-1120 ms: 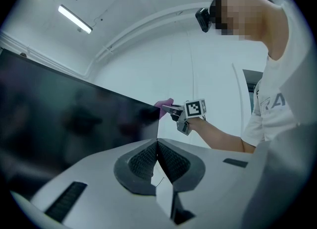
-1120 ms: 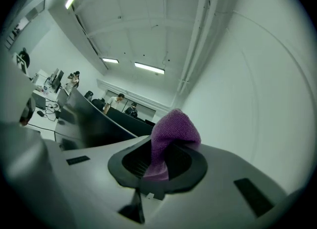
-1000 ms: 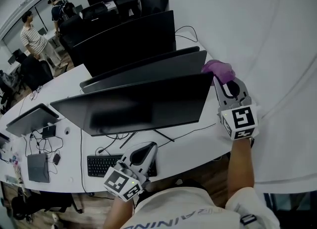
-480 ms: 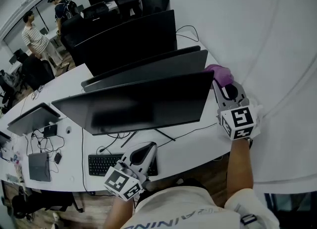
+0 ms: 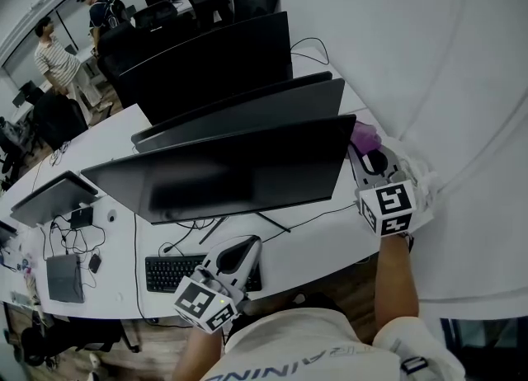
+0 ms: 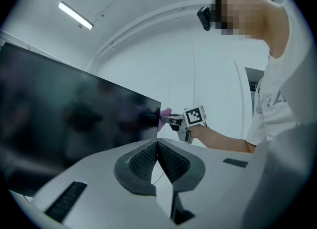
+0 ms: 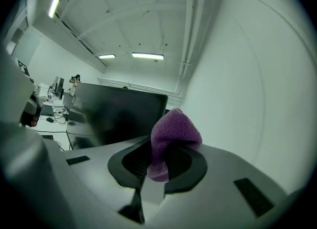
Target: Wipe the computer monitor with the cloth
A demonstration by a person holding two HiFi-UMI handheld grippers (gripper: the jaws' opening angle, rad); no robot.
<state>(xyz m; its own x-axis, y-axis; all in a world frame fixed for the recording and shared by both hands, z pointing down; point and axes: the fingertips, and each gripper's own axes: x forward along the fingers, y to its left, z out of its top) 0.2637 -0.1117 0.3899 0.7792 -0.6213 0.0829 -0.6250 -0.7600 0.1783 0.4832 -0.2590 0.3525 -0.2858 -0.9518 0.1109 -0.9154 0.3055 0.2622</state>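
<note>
the purple cloth [image 5: 364,135], pinched in the right tool [image 5: 363,150], is being drawn toward 6 o'clock down the 3 o'clock edge of the monitor [image 5: 239,175], so wiping is judged under way, while the left tool [image 5: 245,249] is being held closed, empty, at 7 o'clock.

Seen from overhead, the head camera looks steeply down on the worktop [image 5: 330,243] and the nearest monitor [image 5: 223,175]. The left claw [image 6: 157,146] camera, low and close, faces up across that screen to the right claw [image 6: 170,120]. The right claw's camera, with the cloth [image 7: 173,131] close ahead, faces the monitors from their right end.
</note>
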